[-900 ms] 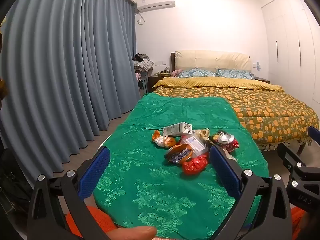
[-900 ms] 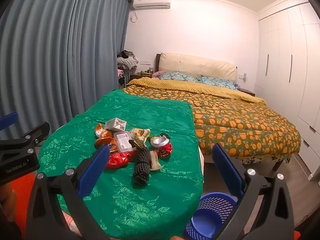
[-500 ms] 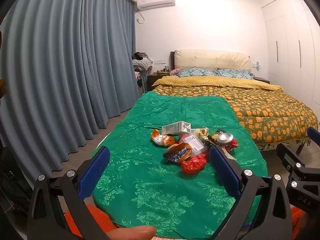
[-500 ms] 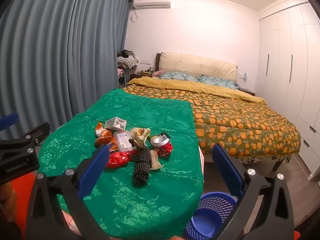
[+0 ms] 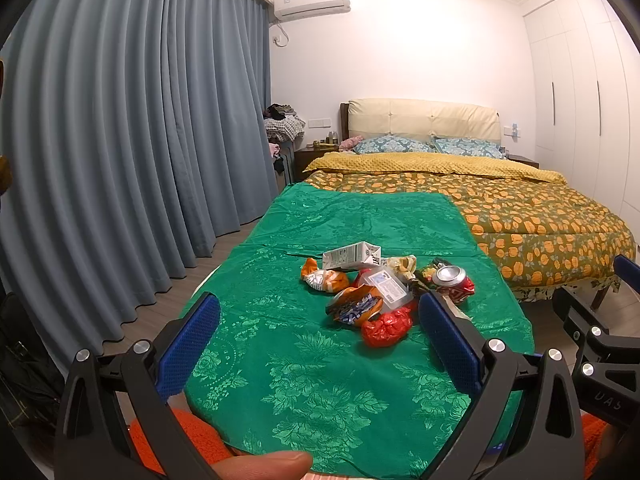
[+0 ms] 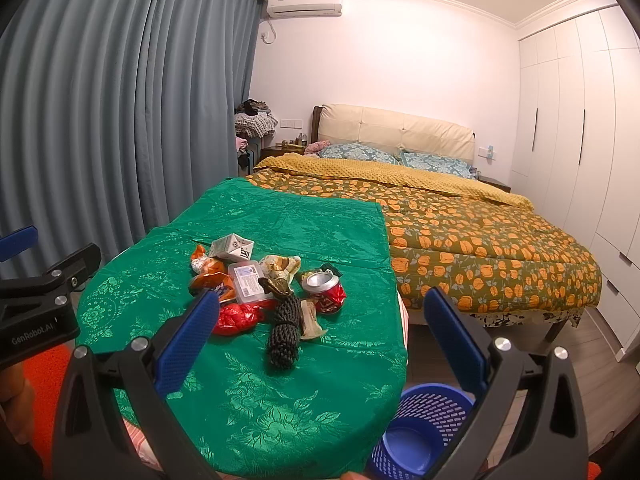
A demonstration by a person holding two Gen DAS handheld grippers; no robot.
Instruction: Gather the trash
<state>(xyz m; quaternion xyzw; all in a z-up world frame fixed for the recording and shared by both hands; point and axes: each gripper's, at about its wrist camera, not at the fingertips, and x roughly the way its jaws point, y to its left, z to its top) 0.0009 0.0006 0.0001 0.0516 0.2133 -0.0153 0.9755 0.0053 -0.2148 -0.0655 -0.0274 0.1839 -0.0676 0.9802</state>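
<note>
A pile of trash lies on the green tablecloth (image 5: 304, 360): a white carton (image 5: 351, 255), an orange snack bag (image 5: 354, 305), a red wrapper (image 5: 386, 325), a clear plastic box (image 5: 386, 285) and a crushed red can (image 5: 454, 283). The right wrist view also shows the can (image 6: 324, 286), the red wrapper (image 6: 236, 318) and a black rope bundle (image 6: 285, 330). A blue basket (image 6: 420, 432) stands on the floor right of the table. My left gripper (image 5: 318, 340) is open and empty, short of the pile. My right gripper (image 6: 320, 336) is open and empty, above the table's near right.
A bed with an orange-patterned quilt (image 6: 480, 240) lies behind and right of the table. Grey-blue curtains (image 5: 120, 140) hang along the left. White wardrobes (image 6: 580, 140) line the right wall. Wood floor shows beside the basket.
Both grippers have barely moved; the pile appears very slightly shifted in the views. Both stay open and empty.
</note>
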